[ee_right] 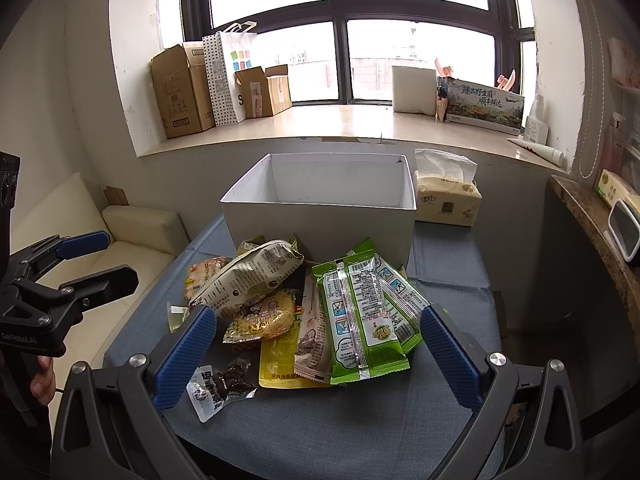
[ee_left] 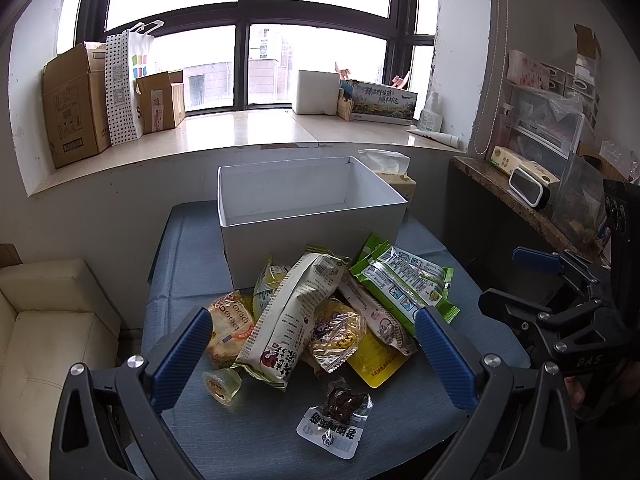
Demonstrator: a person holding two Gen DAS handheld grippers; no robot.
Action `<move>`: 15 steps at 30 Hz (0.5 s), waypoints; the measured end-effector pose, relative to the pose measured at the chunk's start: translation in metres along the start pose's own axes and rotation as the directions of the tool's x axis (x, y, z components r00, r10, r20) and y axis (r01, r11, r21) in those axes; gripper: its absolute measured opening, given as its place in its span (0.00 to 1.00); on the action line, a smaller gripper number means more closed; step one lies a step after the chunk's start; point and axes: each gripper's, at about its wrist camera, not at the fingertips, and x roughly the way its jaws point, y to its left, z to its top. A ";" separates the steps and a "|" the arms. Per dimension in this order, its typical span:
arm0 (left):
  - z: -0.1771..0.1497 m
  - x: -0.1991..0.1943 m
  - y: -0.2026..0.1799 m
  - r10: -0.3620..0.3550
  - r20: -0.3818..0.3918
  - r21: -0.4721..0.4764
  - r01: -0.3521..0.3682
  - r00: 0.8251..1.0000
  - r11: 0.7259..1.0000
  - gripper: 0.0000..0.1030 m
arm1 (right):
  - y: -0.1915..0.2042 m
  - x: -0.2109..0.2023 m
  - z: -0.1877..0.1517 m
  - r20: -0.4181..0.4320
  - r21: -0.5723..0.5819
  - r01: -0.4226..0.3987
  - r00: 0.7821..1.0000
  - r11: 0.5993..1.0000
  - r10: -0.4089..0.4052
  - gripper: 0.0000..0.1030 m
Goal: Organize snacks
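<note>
A pile of snack packets point(ee_left: 320, 312) lies on a blue-covered table point(ee_left: 256, 432) in front of an empty white box point(ee_left: 304, 208). The pile holds green packets point(ee_right: 360, 320), a long white packet point(ee_left: 288, 320), a yellow pouch point(ee_right: 276, 364), a small dark-snack packet point(ee_left: 338, 420) and a jelly cup point(ee_left: 222, 386). My left gripper point(ee_left: 312, 356) is open and empty, held above the near side of the pile. My right gripper point(ee_right: 316, 356) is open and empty, also above the pile. Each gripper shows at the edge of the other's view.
A tissue pack point(ee_right: 446, 196) stands right of the box point(ee_right: 320, 204). A cream sofa point(ee_left: 48, 320) is on the left. A stone counter point(ee_left: 520, 196) with a clock is on the right. Cardboard boxes point(ee_left: 76, 104) line the windowsill.
</note>
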 end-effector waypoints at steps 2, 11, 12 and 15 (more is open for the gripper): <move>0.000 0.000 0.000 -0.001 0.000 -0.002 0.001 1.000 1.000 1.00 | 0.000 0.000 0.000 0.000 0.000 0.000 1.000 1.000 0.000 1.00; -0.006 0.006 0.006 0.009 -0.019 -0.016 -0.009 1.000 1.000 1.00 | -0.008 0.044 -0.003 -0.096 -0.027 0.029 0.995 0.999 -0.031 1.00; -0.007 0.007 0.007 0.011 -0.022 -0.018 -0.012 1.000 1.000 1.00 | -0.008 0.053 -0.003 -0.113 -0.047 0.043 0.992 0.998 -0.048 1.00; -0.009 0.008 0.010 0.012 -0.027 -0.025 -0.012 1.000 1.000 1.00 | -0.010 0.083 -0.004 -0.153 -0.098 0.074 0.984 0.992 -0.088 1.00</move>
